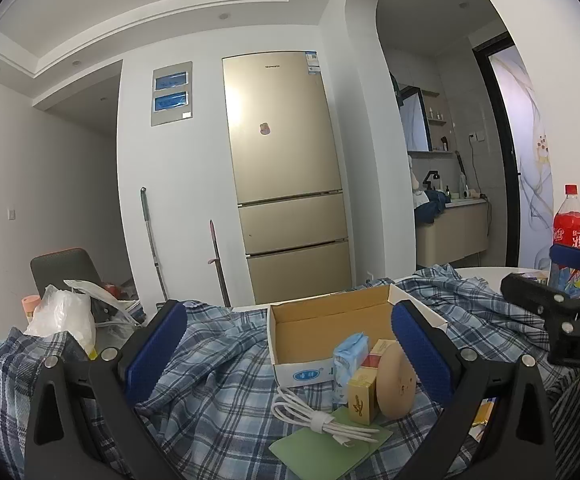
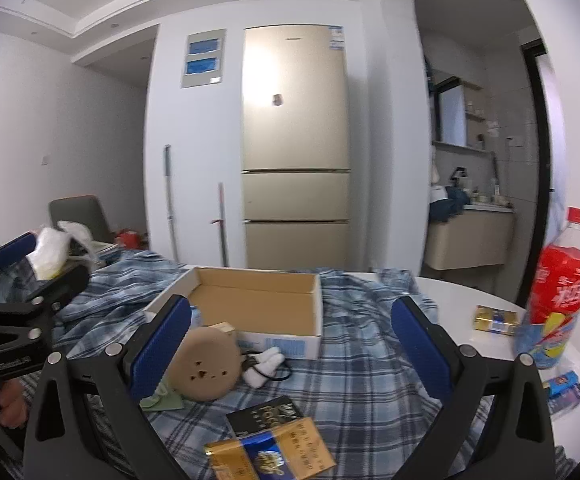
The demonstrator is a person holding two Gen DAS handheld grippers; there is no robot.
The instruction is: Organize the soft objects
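A blue plaid shirt (image 1: 218,368) (image 2: 354,364) lies spread over the table. On it stands an open cardboard box (image 1: 326,320) (image 2: 258,304), nothing showing inside. In front of the box a round tan plush (image 1: 396,384) (image 2: 206,364) stands on edge beside a light blue tissue pack (image 1: 350,360), a small yellow box (image 1: 364,398) and a coiled white cable (image 1: 322,424). My left gripper (image 1: 290,344) (image 2: 40,266) is open, its blue pads touching nothing. My right gripper (image 2: 292,344) (image 1: 554,276) is open too, hovering short of the plush.
A red soda bottle (image 2: 558,280) (image 1: 570,220) stands at the right on the white round table (image 2: 470,300). Cigarette cartons (image 2: 274,440) lie near me, a gold pack (image 2: 494,318) by the bottle. A white plastic bag (image 1: 62,312) and a chair are left; a fridge (image 1: 286,168) stands behind.
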